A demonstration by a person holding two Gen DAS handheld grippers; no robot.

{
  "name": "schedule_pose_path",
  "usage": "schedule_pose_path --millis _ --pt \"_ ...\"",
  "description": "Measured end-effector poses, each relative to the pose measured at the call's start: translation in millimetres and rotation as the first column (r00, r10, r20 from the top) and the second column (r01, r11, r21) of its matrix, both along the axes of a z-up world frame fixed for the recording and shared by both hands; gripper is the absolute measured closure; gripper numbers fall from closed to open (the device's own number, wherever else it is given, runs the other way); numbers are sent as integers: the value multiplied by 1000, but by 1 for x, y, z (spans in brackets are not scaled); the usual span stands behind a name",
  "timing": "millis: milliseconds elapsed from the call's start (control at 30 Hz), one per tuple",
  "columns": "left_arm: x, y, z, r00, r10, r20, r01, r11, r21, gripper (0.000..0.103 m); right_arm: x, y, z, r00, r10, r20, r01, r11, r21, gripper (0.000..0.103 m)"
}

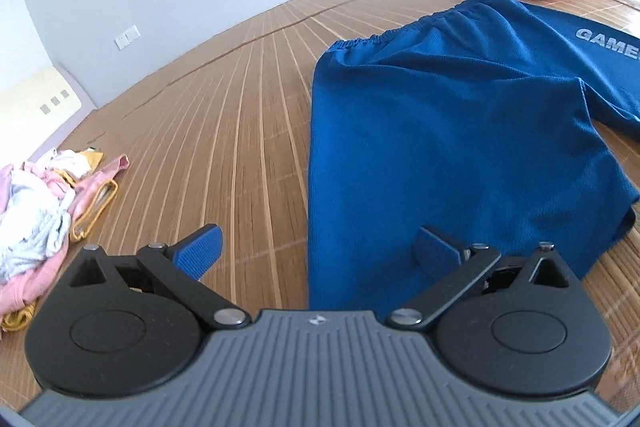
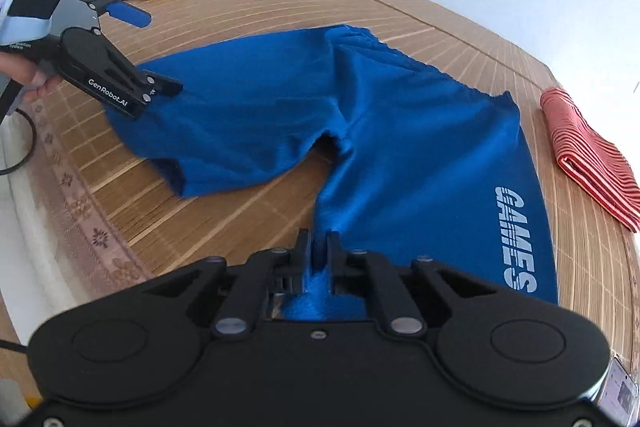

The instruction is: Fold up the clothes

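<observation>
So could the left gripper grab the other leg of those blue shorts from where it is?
Probably yes: the left gripper is open over the blue shorts, with that leg's hem right there and nothing blocking.

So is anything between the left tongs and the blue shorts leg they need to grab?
Nothing visible. The left tongs stand open right over the edge of the blue shorts; only bare bamboo mat lies alongside.

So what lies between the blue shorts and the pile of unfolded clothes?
Only bare bamboo mat: in the left wrist view nothing lies between the blue shorts and the pile of unfolded clothes.
</observation>
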State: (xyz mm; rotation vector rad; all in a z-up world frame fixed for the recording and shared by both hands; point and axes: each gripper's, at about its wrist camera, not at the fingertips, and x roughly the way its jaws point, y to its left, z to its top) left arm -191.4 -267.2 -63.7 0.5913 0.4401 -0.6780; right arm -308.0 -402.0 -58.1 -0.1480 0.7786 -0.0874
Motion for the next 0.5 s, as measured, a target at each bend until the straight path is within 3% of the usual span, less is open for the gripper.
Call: schedule_pose_path --millis 33,67,100,300,400,500 --pt "0 2 0 1000 0 -11 0 1000 -3 0 -1 -3 2 1000 -6 7 5 1000 31 72" --pt "0 5 0 1000 1 -22 -1 1000 -5 0 -1 -9 3 1000 -12 17 11 997 76 48" --pt "0 7 1 999 1 -32 -1 1000 -7 0 -1 -14 5 999 -15 35 11 993 116 41" --pt "3 16 -1 999 -1 -53 1 1000 -3 0 -1 -5 16 984 48 174 -93 960 266 38" --pt "2 22 -1 1000 6 -25 -5 1000 20 0 18 21 13 976 116 185 -158 959 236 38" --pt "6 32 1 1000 22 -10 -22 999 34 0 44 45 6 969 161 185 -188 972 139 38"
